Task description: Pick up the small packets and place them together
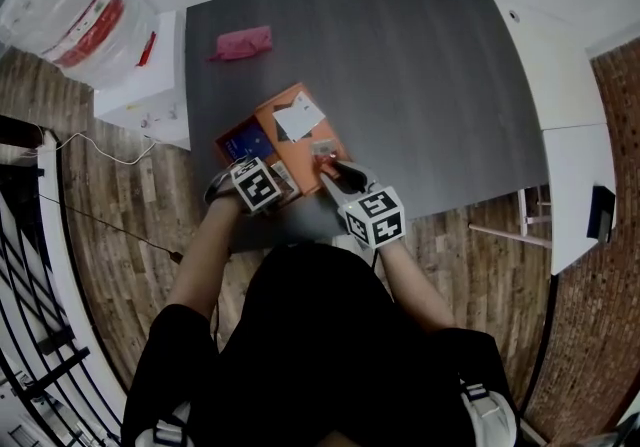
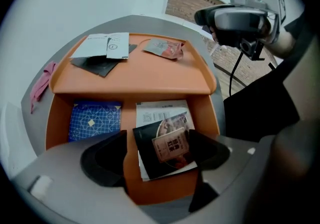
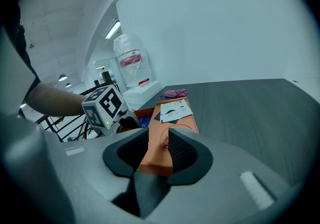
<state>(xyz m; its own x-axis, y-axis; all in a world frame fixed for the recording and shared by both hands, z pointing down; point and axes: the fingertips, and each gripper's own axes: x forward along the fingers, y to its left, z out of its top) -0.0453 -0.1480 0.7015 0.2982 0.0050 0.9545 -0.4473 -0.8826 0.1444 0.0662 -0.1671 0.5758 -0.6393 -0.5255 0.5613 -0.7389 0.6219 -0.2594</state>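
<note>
The left gripper (image 2: 160,142) is hovering over the near right compartment of the orange tray (image 2: 131,75). The tray is a smooth moulded plastic piece with rounded corners, two sunken compartments at its near side and a raised flat shelf at its far side. The left gripper's black fingers (image 2: 105,157) are standing wide open, one on each side of a glossy dark packet (image 2: 150,163) bearing a tan label. This dark packet is lying tilted on top of a white printed packet (image 2: 157,113) in the same compartment. In the tray's near left compartment, a blue packet (image 2: 95,120) with a pale geometric line pattern is lying flat.

The right gripper (image 3: 157,136) is pointing along the tray's shelf from its near right corner. Its ribbed dark fingers (image 3: 185,153) are open by a narrow gap only. The orange shelf and a speck of red are showing through that gap.

On the right part of the shelf, a crinkled silvery packet (image 2: 164,47) with red print is lying flat. On the left part, white paper packets (image 2: 107,46) are overlapping a flat dark sheet (image 2: 100,66).

Beyond the tray's far left corner, a crumpled pink cloth (image 1: 243,42) is lying on the matte dark grey bench (image 1: 430,85). Further left of the tray, past the bench edge, a white cabinet (image 1: 140,95) is carrying a clear plastic container (image 1: 70,0) with a red band.
</note>
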